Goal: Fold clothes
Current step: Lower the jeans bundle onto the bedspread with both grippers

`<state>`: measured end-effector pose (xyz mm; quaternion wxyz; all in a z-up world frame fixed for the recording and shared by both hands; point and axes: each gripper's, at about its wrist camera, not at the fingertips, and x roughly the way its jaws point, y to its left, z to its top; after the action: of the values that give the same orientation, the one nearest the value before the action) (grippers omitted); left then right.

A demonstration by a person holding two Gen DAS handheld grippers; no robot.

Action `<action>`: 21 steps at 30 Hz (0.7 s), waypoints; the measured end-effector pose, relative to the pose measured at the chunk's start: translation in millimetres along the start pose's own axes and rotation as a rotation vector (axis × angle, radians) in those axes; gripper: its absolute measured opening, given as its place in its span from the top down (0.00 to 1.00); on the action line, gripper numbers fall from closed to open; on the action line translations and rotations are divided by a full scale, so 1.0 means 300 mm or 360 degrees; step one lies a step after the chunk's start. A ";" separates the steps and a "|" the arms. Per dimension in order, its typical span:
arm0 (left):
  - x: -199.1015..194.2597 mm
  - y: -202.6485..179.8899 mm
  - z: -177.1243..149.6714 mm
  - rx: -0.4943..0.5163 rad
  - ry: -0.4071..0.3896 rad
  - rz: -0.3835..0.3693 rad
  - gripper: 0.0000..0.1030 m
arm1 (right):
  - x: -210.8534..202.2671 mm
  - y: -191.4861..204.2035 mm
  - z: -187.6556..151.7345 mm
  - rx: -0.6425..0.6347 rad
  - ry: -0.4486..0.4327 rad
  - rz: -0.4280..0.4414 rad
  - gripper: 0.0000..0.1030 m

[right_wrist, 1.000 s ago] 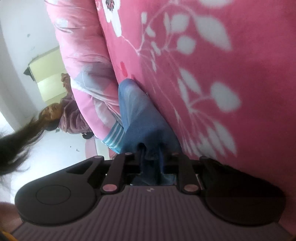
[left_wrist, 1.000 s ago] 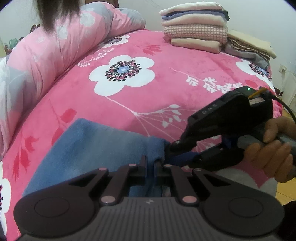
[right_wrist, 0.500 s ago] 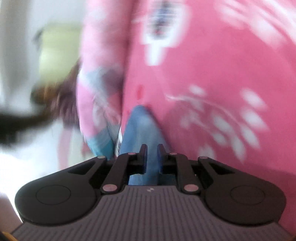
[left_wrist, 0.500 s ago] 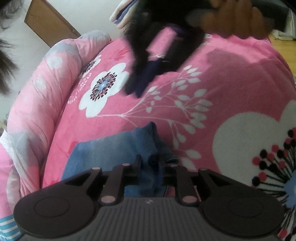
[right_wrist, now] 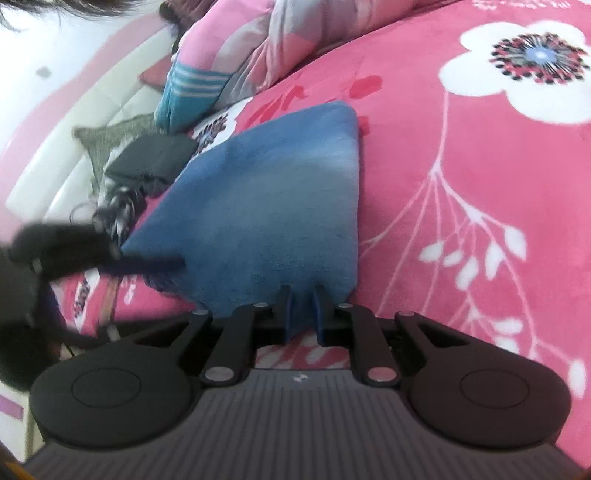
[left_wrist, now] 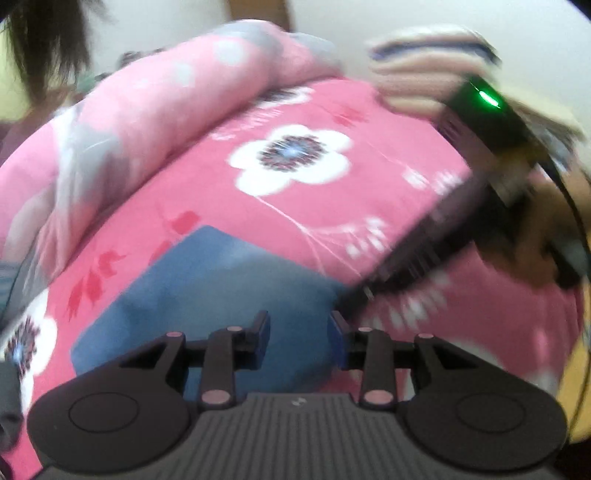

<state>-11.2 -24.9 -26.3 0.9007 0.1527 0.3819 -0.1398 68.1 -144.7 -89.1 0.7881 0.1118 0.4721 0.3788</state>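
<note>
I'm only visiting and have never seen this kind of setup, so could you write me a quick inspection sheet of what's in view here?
Surface: pink floral blanket covering a bed.
Job's things: blue cloth lying folded flat on the blanket; folded stack at the far edge, blurred.
Clutter: rolled pink quilt; teal striped cloth; dark item beside the bed.
Grippers: left tongs opening, cloth under them, pads not pressing on it; right tongs pinching the blue cloth's near edge.
Cables: black cable trailing from the right tool.
Surroundings: pale wall; wooden panel.
</note>
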 end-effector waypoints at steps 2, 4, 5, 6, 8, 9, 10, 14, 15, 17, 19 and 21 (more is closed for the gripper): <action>0.062 -0.010 -0.003 0.0004 0.0068 -0.0002 0.66 | -0.006 0.011 -0.010 -0.0048 0.0024 -0.0010 0.89; 0.097 -0.026 -0.029 0.0043 0.0119 0.0013 0.69 | -0.027 0.022 -0.014 -0.0079 0.0073 -0.0018 0.89; 0.105 -0.032 -0.041 0.0055 0.0119 0.0027 0.69 | -0.031 0.026 -0.002 -0.0093 0.0107 -0.0033 0.89; 0.112 -0.038 -0.054 0.0067 0.0118 0.0040 0.69 | -0.052 0.028 0.017 -0.0114 0.0106 -0.0065 0.89; 0.115 -0.047 -0.073 0.0100 0.0107 0.0058 0.69 | -0.111 0.032 0.063 -0.0157 0.0057 -0.0132 0.89; 0.113 -0.053 -0.080 0.0133 0.0097 0.0065 0.69 | -0.136 0.037 0.084 -0.0185 0.0031 -0.0154 0.89; 0.113 -0.057 -0.086 0.0154 0.0089 0.0069 0.69 | -0.158 0.043 0.103 -0.0216 0.0012 -0.0173 0.89; 0.116 -0.070 -0.098 0.0189 0.0084 0.0076 0.69 | -0.095 0.074 0.115 -0.0378 0.0124 -0.0129 0.89; 0.122 -0.075 -0.099 0.0201 0.0089 0.0078 0.69 | -0.051 0.078 0.102 -0.0401 0.0185 -0.0133 0.89; 0.125 -0.085 -0.105 0.0226 0.0097 0.0091 0.69 | 0.037 0.068 0.063 -0.0417 0.0269 -0.0197 0.88; 0.126 -0.091 -0.105 0.0234 0.0093 0.0108 0.70 | 0.052 0.062 0.062 -0.0377 0.0281 -0.0212 0.88; 0.120 -0.079 -0.108 0.0203 0.0093 0.0093 0.70 | 0.016 0.075 0.095 -0.0367 0.0291 -0.0241 0.89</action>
<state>-16.8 -39.1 -77.9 0.8814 0.2247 0.3937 -0.1331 81.9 -120.5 -65.2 0.7756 -0.0502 0.5024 0.3788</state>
